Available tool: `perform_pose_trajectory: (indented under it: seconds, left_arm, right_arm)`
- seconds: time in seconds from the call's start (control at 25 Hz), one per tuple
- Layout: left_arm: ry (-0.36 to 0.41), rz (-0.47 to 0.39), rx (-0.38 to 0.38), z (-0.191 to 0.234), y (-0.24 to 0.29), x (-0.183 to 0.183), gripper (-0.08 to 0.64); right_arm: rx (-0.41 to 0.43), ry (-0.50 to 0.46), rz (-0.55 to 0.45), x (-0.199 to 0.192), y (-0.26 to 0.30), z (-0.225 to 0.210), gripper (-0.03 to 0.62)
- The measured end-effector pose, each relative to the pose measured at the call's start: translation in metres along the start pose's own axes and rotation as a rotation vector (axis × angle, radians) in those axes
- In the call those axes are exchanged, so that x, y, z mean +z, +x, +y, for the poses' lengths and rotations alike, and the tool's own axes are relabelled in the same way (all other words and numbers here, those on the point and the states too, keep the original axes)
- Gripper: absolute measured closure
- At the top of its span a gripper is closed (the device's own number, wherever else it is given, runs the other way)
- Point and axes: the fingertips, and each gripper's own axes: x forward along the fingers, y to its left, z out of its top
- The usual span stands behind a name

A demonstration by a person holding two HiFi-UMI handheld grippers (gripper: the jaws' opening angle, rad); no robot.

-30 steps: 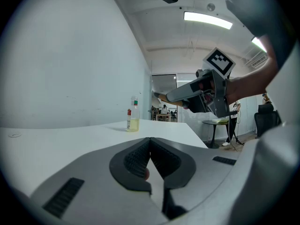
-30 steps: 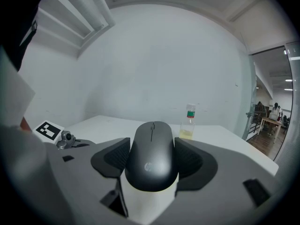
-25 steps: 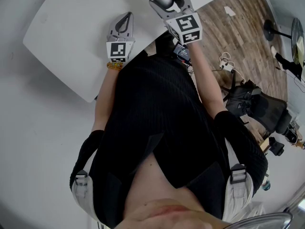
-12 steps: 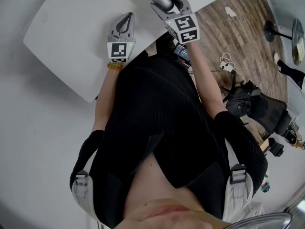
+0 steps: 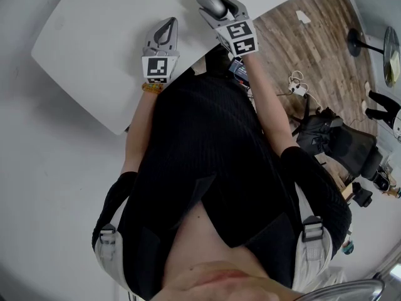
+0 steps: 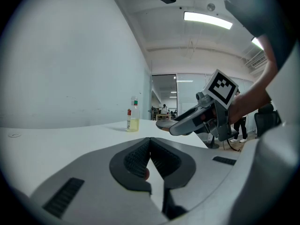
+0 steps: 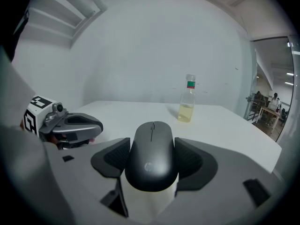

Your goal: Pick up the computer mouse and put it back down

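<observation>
My left tongs [image 5: 166,25] are squeezed together with nothing in them, over the white bench [image 5: 94,42]. At their 2 o'clock, my right tongs [image 5: 217,6] pinch the dark computer mouse [image 5: 210,0] by its sides.

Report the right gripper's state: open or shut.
Shut on the computer mouse: the jaws of the right gripper press against both its sides.

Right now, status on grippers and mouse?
Right hand-held gripper shut on mouse, over table. Left hand-held gripper shut, empty. Bottle stands farther off, not in the way.
</observation>
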Motion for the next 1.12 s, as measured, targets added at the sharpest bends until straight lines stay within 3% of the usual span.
perform_pose_trajectory:
  seconds: [0.76,1.12]
  left_arm:
    - [0.003,0.001,0.001,0.0,-0.002,0.0,0.548]
    - [-0.001,-0.001,0.001,0.0,-0.003,0.0,0.546]
  right_arm:
    - [-0.008,0.037,0.103,-0.046,0.022,-0.005,0.307]
    - [-0.022,0.021,0.102,-0.053,0.033,-0.008,0.307]
